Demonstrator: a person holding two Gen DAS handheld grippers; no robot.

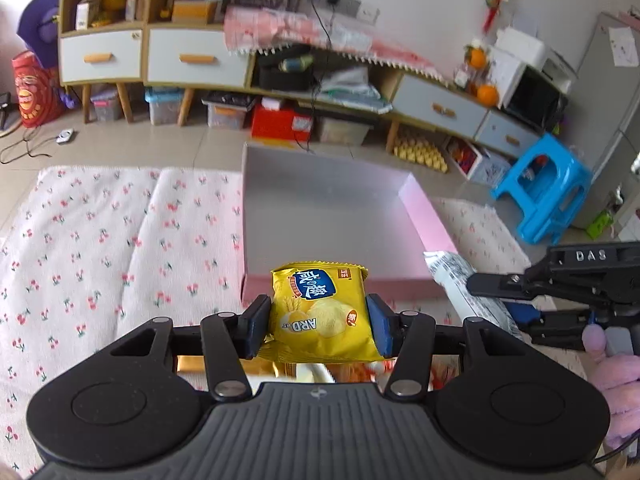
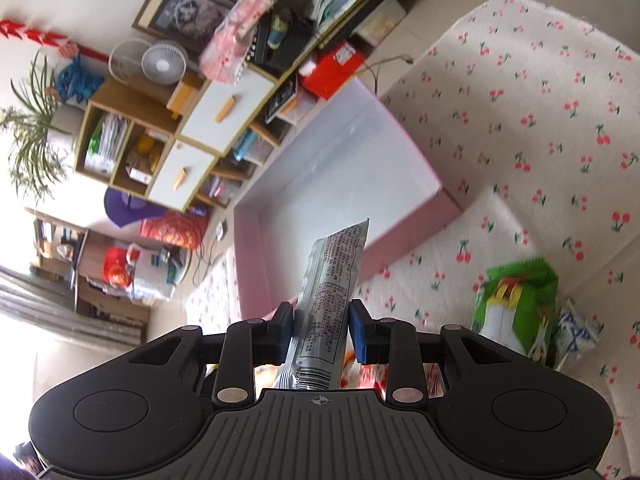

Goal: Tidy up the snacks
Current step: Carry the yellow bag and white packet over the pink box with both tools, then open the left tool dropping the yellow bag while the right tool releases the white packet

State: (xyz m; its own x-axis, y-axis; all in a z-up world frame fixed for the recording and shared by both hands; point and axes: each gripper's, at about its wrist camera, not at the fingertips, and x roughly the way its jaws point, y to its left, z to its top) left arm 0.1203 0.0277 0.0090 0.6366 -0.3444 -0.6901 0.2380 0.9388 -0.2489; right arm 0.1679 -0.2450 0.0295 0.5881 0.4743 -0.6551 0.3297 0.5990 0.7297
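Observation:
My left gripper (image 1: pixel 319 322) is shut on a yellow chip packet (image 1: pixel 320 312) and holds it just in front of the near wall of a shallow pink box (image 1: pixel 336 282), whose grey floor is bare. My right gripper (image 2: pixel 322 330) is shut on a long silver snack packet (image 2: pixel 332 284) that points toward the pink box (image 2: pixel 412 220). In the left wrist view the right gripper (image 1: pixel 500 296) shows at the right with the silver packet (image 1: pixel 460 280) near the box's right corner.
The box lies on a cherry-print cloth (image 1: pixel 100 240) on the floor. A green snack bag (image 2: pixel 516 308) and a blue-white packet (image 2: pixel 576 330) lie on the cloth at my right. More snacks (image 1: pixel 360 372) lie under the left gripper. A blue stool (image 1: pixel 540 188) and low cabinets (image 1: pixel 192 60) stand beyond.

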